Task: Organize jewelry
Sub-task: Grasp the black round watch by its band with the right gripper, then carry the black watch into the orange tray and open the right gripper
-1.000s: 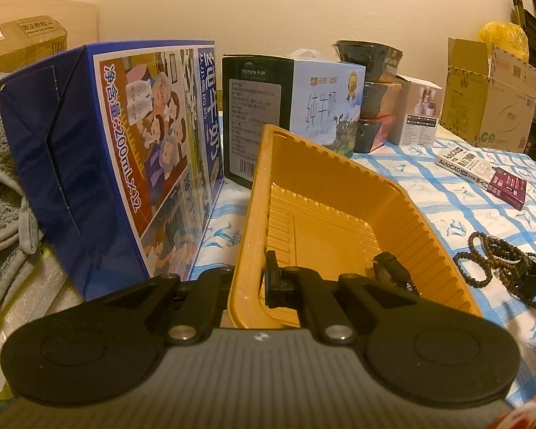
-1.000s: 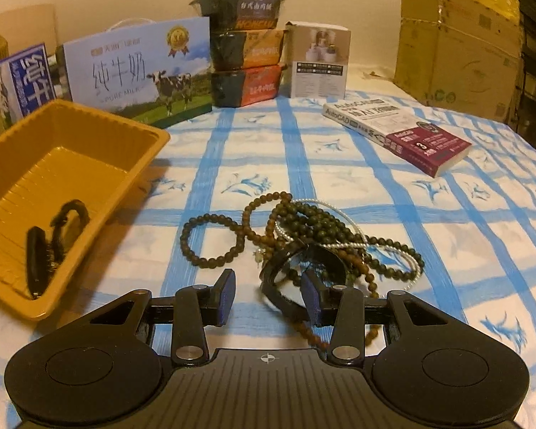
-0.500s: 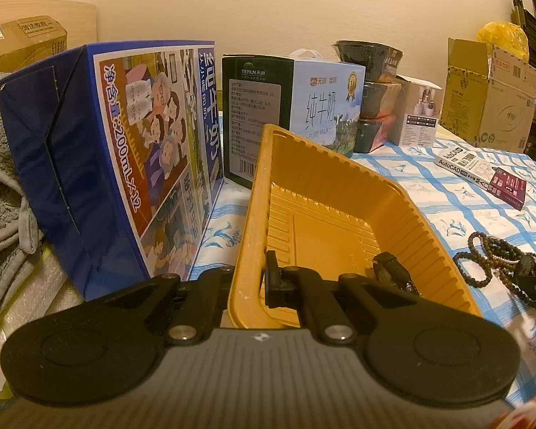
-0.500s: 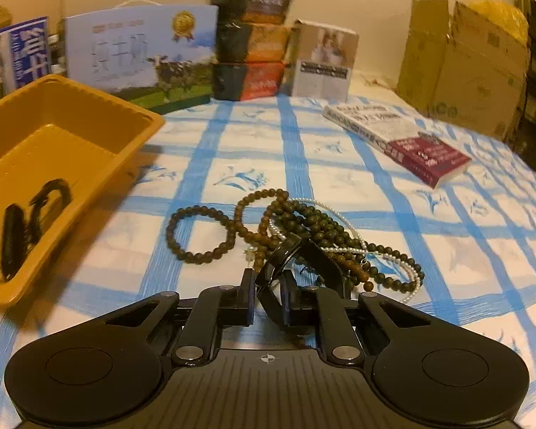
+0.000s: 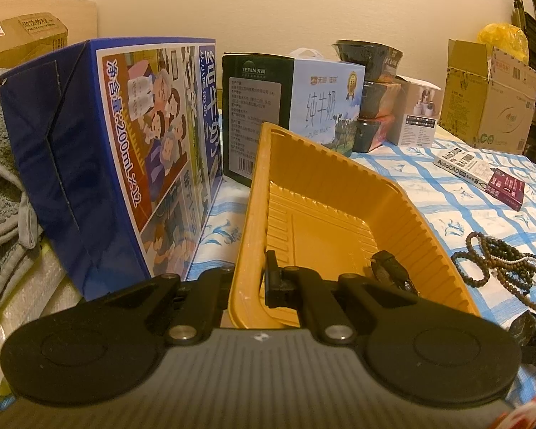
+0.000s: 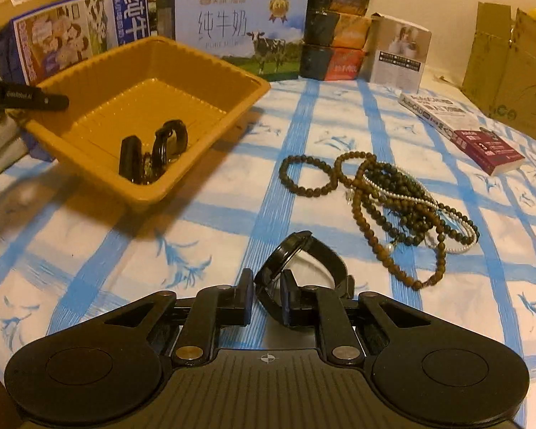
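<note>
Jewelry on a blue-checked white tablecloth [image 6: 339,114], boxes lined along a cream wall.

Milk cartons [image 6: 239,28], stacked bowls, a book [image 6: 461,125] and cardboard boxes crowd the far edge of the table. The right gripper [image 6: 264,296] is clamped on a black watch [image 6: 300,264], raised above the cloth; its strap loops back past the right finger and is partly hidden there. The left gripper [image 5: 248,282] pinches the near wall of the yellow tray [image 5: 253,214], one finger outside, one inside. Another black watch [image 6: 160,150] lies in the tray; only the right wrist view shows it fully, while the left sees a dark sliver. A tangle of bead bracelets [image 6: 393,193] lies on the cloth to the tray's right, near the held watch; individual strands are hard to separate. Grey towels appear only in the left view.
</note>
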Motion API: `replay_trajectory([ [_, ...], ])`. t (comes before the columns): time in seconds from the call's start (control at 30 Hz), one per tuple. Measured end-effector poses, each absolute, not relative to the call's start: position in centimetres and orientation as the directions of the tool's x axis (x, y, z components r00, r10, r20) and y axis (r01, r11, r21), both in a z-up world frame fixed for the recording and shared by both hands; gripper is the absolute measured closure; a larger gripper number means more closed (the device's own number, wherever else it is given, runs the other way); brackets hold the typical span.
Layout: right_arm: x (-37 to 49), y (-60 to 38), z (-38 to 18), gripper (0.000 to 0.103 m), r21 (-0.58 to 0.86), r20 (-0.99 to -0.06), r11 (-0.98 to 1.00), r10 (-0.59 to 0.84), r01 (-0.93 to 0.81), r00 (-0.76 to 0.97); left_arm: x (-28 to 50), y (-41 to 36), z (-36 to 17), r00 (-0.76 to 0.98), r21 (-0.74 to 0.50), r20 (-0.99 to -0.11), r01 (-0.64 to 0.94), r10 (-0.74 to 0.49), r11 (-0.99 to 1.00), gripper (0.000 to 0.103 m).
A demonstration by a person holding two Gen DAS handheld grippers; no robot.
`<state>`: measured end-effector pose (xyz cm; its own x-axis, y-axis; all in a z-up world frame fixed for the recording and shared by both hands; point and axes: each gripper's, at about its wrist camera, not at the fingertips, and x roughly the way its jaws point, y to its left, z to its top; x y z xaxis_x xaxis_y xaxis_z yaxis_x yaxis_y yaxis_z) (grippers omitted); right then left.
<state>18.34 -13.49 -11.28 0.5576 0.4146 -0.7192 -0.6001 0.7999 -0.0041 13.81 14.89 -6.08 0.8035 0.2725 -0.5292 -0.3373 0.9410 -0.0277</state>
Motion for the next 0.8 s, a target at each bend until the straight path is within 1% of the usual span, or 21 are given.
replay_trajectory([
  [0.07,18.5,-13.3,-11.2,0.086,-0.002,-0.73,0.814,0.396,-0.581,0.557,13.8,14.9,-6.1,0.804,-0.03,-0.529,-0.338,0.272,0.941,0.099],
  [0.13,18.9,-13.4,-11.0,0.08,0.021,-0.732,0.832,0.391,-0.555,0.558,13.8,14.8,-6.1,0.805,-0.031,-0.528,-0.337,0.271,0.941,0.099],
  [0.23,19.3,-13.7,-10.3,0.078,0.063,-0.726,0.852,0.397,-0.52,0.562,13.8,14.8,-6.1,0.805,-0.03,-0.528,-0.336,0.271,0.941,0.099],
  [0.43,20.0,-13.9,-10.1,0.078,0.13,-0.729,0.885,0.39,-0.447,0.562,13.7,14.7,-6.0,0.805,-0.031,-0.528,-0.337,0.271,0.941,0.099],
  [0.47,20.0,-13.9,-10.1,0.079,0.129,-0.728,0.886,0.389,-0.445,0.564,13.7,14.7,-6.1,0.805,-0.031,-0.528,-0.336,0.27,0.941,0.099],
  [0.6,19.6,-13.9,-9.9,0.093,0.12,-0.716,0.881,0.396,-0.457,0.575,13.7,14.8,-6.1,0.805,-0.032,-0.528,-0.336,0.27,0.941,0.099],
  [0.7,19.5,-14.0,-9.6,0.094,0.125,-0.711,0.882,0.399,-0.454,0.579,13.7,14.8,-6.1,0.805,-0.031,-0.528,-0.336,0.269,0.941,0.099],
  [0.8,19.2,-14.0,-8.4,0.094,0.133,-0.682,0.876,0.42,-0.463,0.598,13.7,14.8,-6.1,0.805,-0.032,-0.528,-0.336,0.27,0.941,0.099],
])
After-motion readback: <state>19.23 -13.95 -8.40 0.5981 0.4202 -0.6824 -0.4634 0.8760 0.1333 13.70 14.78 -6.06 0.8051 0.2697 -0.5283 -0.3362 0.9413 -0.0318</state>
